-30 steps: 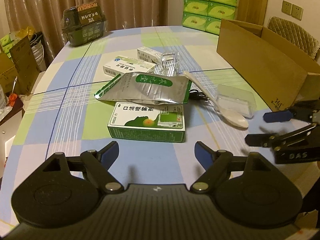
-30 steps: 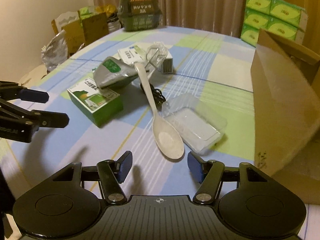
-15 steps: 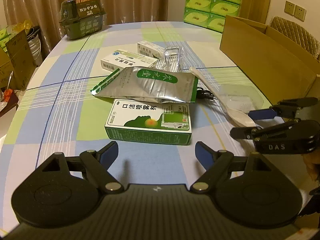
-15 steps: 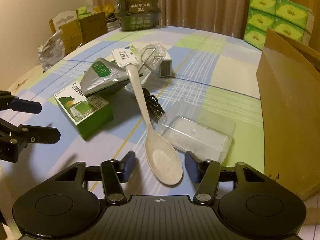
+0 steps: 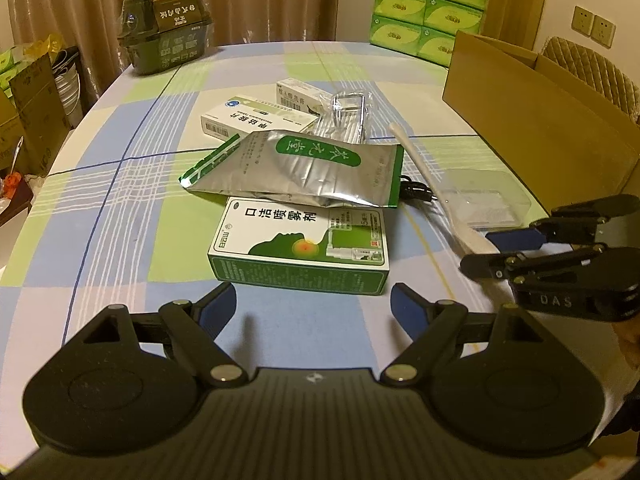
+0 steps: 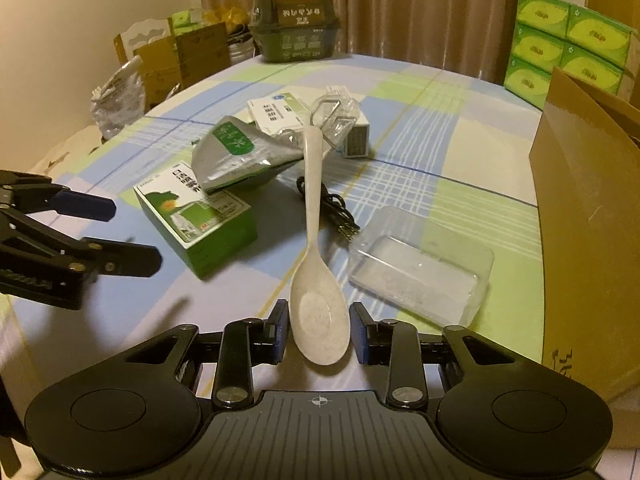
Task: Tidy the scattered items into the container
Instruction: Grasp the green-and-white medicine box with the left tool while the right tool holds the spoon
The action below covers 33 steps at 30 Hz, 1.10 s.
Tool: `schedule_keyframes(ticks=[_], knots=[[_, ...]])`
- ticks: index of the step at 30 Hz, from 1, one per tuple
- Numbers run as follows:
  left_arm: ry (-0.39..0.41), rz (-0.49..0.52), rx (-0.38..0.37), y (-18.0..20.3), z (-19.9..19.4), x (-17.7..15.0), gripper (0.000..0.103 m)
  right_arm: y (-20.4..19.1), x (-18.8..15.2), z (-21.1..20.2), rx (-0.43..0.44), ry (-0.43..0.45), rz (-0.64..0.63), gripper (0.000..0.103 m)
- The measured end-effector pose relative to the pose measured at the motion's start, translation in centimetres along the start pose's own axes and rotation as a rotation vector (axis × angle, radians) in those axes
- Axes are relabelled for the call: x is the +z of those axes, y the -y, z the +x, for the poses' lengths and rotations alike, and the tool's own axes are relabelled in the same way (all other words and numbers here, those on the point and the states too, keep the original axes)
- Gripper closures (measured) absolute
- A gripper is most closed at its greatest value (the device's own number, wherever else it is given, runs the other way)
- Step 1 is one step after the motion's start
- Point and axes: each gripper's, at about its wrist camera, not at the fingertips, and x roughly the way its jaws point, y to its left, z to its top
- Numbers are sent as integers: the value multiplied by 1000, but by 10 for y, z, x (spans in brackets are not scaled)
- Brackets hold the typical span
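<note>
Since a second ago the right tongs [image 6: 319, 332] have slid forward around the spoon [image 6: 318, 280], whose bowl now sits between the blue pads; they are closing, slim gaps showing on both sides. Checked blue-and-green cloth covers the worktop [image 5: 120, 216]. At its twelve o'clock edge stands a dark green package [image 5: 168, 26] before brown curtains; stacked green tissue boxes [image 5: 430, 6] rise at one o'clock. Open cardboard box [image 5: 532, 108] stands at three o'clock, beside a clear plastic tray [image 6: 420, 268]. Left tongs [image 5: 312, 308] hover spread and empty, angled down just short of the green spray box [image 5: 300, 246].
</note>
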Motion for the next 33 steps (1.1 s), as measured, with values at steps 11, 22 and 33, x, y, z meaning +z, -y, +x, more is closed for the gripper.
schedule_keyframes(ticks=[11,22,33], knots=[[17,-2,66,-1,10,13,8,1,3,0,2,11,25,74],[3,15,-78,-33,31,24,4,-5,2,6,7,1,22,74],[-24,156,-238,-5,5,1,4,-4,2,-3,-6,18,37,74]])
